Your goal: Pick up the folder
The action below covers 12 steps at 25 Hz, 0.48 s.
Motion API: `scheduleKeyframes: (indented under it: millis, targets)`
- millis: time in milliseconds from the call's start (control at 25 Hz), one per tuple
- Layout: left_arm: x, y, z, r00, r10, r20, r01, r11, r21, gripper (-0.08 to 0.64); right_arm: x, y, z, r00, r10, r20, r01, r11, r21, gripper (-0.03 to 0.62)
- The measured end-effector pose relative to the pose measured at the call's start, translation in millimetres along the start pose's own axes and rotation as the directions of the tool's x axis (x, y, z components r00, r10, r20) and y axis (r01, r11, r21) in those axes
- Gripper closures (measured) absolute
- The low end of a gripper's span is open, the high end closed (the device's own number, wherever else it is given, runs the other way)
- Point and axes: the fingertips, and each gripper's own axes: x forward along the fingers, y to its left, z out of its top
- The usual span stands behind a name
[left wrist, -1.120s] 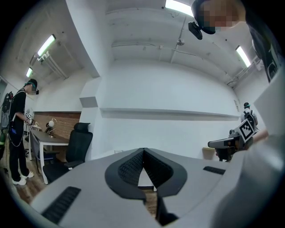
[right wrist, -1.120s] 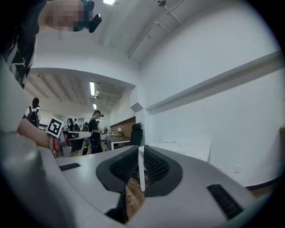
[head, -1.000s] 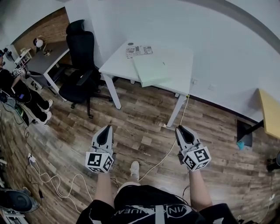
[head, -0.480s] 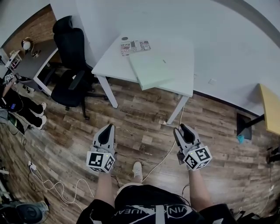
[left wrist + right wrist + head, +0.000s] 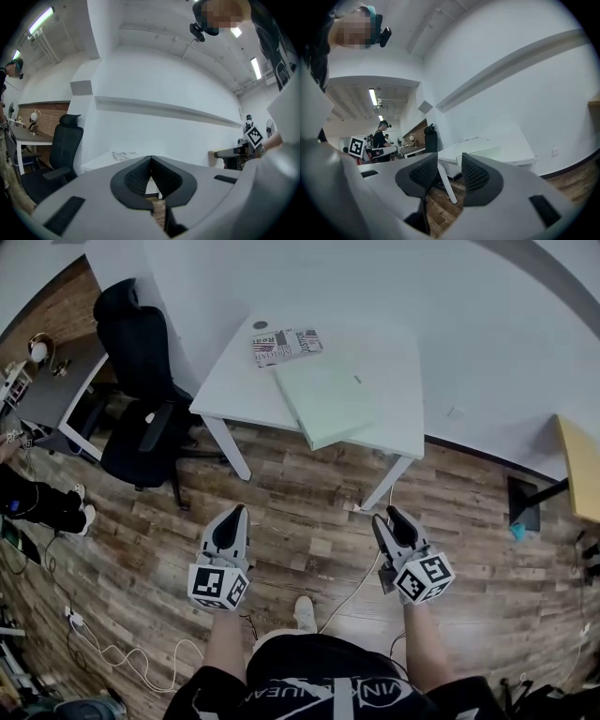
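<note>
"How's the light?"

"Bright and even. Ceiling strip lights (image 5: 41, 19) glow at the top left of the left gripper view, and another (image 5: 372, 97) shows in the right gripper view."

"Shadows?"

"Only a soft one under the white desk (image 5: 234, 381) on the wood floor (image 5: 281, 486). No glare."

"And sharpness?"

"The head view is crisp. All three views bow like a fisheye, and both gripper views have black corners and a soft near foreground."
</note>
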Motion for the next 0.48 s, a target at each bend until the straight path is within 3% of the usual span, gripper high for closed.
scheduleKeyframes:
  millis: [480]
  targets:
    - [45.4, 31.3, -17.8, 0.999, -0.039, -0.006, 0.039, 0.998, -0.042, 0.546, 51.4, -10.7, -18.0, 1.0, -0.03, 0.001, 0.03, 0.981, 0.191, 0.425]
